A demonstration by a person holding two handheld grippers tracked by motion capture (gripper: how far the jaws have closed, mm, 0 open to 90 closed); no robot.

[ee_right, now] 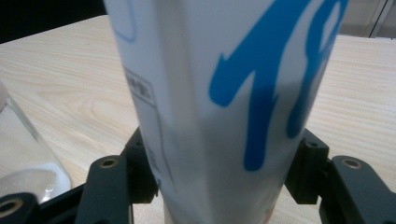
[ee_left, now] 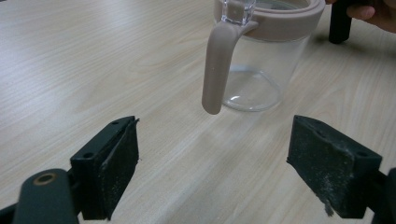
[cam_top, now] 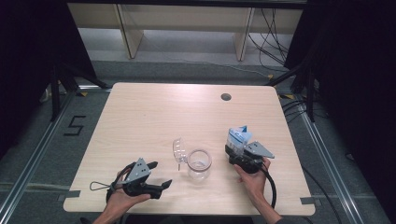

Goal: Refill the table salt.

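Note:
A clear jar [cam_top: 199, 164] with a pink rim stands at the middle front of the table, its clear lid [cam_top: 179, 150] flipped open to the left. In the left gripper view the jar [ee_left: 268, 70] stands just ahead, its pink handle [ee_left: 217, 65] pointing toward me. My left gripper [cam_top: 161, 174] [ee_left: 212, 168] rests left of the jar, open, nothing between its jaws. My right gripper [cam_top: 236, 151] [ee_right: 224, 172] is to the right of the jar, shut on an upright white carton with blue print [cam_top: 238, 136] [ee_right: 224, 93]. The jar's wall [ee_right: 18, 154] shows at the left of the right gripper view.
The light wooden table [cam_top: 140, 116] has a round cable hole [cam_top: 226, 97] near its far edge. Dark curtains flank both sides, and cables lie on the floor at the right. Beyond the jar, the left gripper view catches the person's right hand [ee_left: 373, 11].

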